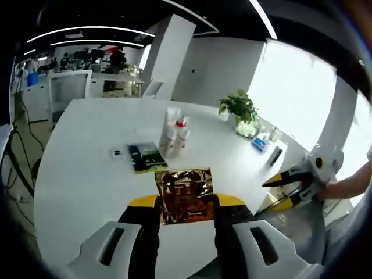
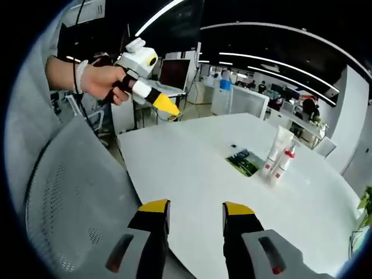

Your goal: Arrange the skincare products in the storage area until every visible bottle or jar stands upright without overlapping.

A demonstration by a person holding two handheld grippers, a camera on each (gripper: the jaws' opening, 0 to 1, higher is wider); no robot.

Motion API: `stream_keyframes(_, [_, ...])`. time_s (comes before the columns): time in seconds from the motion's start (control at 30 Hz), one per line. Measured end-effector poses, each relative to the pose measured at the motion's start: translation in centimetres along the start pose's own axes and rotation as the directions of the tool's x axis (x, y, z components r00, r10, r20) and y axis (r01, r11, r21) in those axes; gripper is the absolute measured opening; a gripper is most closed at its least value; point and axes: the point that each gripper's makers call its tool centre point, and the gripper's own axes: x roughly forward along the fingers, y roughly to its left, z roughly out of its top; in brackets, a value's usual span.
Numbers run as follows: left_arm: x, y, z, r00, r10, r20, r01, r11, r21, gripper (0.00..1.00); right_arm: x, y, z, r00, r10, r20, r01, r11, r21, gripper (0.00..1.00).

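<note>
I have the cluster of white upright skincare tubes and red-capped bottles (image 1: 175, 135) standing mid-table, dead ahead and well beyond my left gripper (image 1: 186, 204), jaws apart and empty; my right gripper (image 2: 196, 210), also apart, sits farther off, bottles up-right.

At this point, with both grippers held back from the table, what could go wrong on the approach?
1. The skincare bottles stand packed together, so reaching for one may topple the others.
2. The gold foil sheet lies between the left gripper and the bottles; the fingers could snag it.
3. The right gripper hangs over a mesh chair off the table's edge and could clip it.
</note>
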Motion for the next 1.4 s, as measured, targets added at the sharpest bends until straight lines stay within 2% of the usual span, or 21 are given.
stream_keyframes(0.13, [-0.1, -2.0, -1.0, 1.0, -0.027, -0.011, 0.028, 0.999, 0.039, 0.34, -0.3, 0.3, 0.7, 0.999, 0.009, 0.031, -0.009, 1.0, 0.007, 0.33])
stream_keyframes(0.27, [-0.2, -2.5, -1.3, 0.999, -0.036, -0.005, 0.037, 0.998, 0.042, 0.34, -0.3, 0.5, 1.2, 0.998, 0.022, 0.051, -0.023, 1.0, 0.021, 0.34])
stream_keyframes(0.5, [-0.1, -5.0, -3.0, 0.997, -0.073, -0.027, 0.075, 0.994, 0.08, 0.34, -0.5, 0.8, 2.6, 0.995, 0.042, 0.087, -0.046, 0.998, 0.045, 0.35])
stream_keyframes(0.6, [0.1, -5.6, -3.7, 0.997, -0.074, -0.033, 0.077, 0.992, 0.104, 0.34, -0.4, 1.5, 3.9, 0.989, 0.057, 0.133, -0.071, 0.992, 0.102, 0.35])
stream_keyframes(0.73, [0.5, -7.1, -5.2, 0.995, -0.089, -0.049, 0.096, 0.978, 0.184, 0.34, 0.0, 1.9, 5.8, 0.974, 0.056, 0.22, -0.109, 0.966, 0.234, 0.36])
stream_keyframes(0.8, [0.6, -7.7, -5.9, 0.994, -0.093, -0.056, 0.102, 0.973, 0.206, 0.34, -0.1, 1.7, 6.4, 0.966, 0.043, 0.257, -0.125, 0.941, 0.313, 0.36])
stream_keyframes(0.87, [0.7, -7.9, -6.5, 0.992, -0.092, -0.091, 0.114, 0.956, 0.271, 0.34, -0.2, 1.3, 6.6, 0.961, 0.019, 0.277, -0.128, 0.916, 0.38, 0.36])
stream_keyframes(0.9, [0.7, -7.8, -6.5, 0.992, -0.079, -0.102, 0.106, 0.95, 0.293, 0.34, -0.3, 1.1, 6.6, 0.959, 0.008, 0.283, -0.134, 0.893, 0.429, 0.36])
stream_keyframes(0.97, [0.7, -8.1, -6.2, 0.993, -0.082, -0.083, 0.105, 0.94, 0.324, 0.34, -0.5, 1.0, 7.0, 0.95, 0.005, 0.313, -0.159, 0.868, 0.47, 0.36])
stream_keyframes(1.07, [0.7, -8.2, -6.6, 0.993, -0.08, -0.082, 0.104, 0.93, 0.353, 0.34, -0.4, 1.0, 6.4, 0.951, 0.007, 0.308, -0.167, 0.851, 0.497, 0.36])
stream_keyframes(1.13, [0.8, -8.0, -6.7, 0.994, -0.058, -0.092, 0.091, 0.908, 0.408, 0.34, -0.2, 1.1, 6.0, 0.955, 0.011, 0.296, -0.165, 0.849, 0.501, 0.36])
stream_keyframes(1.33, [1.1, -8.7, -7.1, 0.992, -0.068, -0.103, 0.107, 0.89, 0.444, 0.34, -0.1, 1.4, 6.4, 0.947, 0.03, 0.319, -0.203, 0.826, 0.525, 0.36])
stream_keyframes(1.4, [1.1, -8.8, -7.1, 0.992, -0.072, -0.1, 0.11, 0.887, 0.448, 0.34, 0.0, 1.6, 6.4, 0.948, 0.034, 0.315, -0.203, 0.829, 0.521, 0.35])
